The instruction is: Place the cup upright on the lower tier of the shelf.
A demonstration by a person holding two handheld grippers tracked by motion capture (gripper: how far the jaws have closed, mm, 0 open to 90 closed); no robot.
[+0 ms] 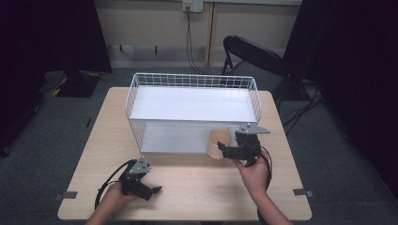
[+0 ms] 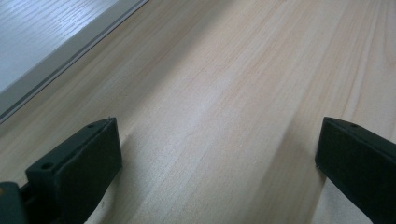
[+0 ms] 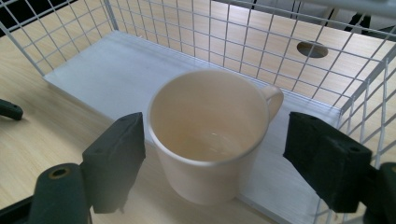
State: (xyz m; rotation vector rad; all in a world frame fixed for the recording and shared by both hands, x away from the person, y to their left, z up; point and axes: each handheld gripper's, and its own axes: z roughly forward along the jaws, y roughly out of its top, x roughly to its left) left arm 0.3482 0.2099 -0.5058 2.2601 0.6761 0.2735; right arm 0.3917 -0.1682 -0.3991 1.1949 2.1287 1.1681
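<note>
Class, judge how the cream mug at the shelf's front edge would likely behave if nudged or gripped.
The mug looks rigid and probably ceramic, so likely fragile if dropped. Its glossy wall may slip between pads. Standing upright on a broad base, half on the shelf, it would probably slide rather than tip.

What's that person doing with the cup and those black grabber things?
A person sits at a wooden table with a gripper in each hand. The right gripper has its jaws open on either side of a cream mug, not squeezing it. The mug stands upright at the front edge of the white wire rack's bottom shelf. The left gripper rests open over bare table.
</note>
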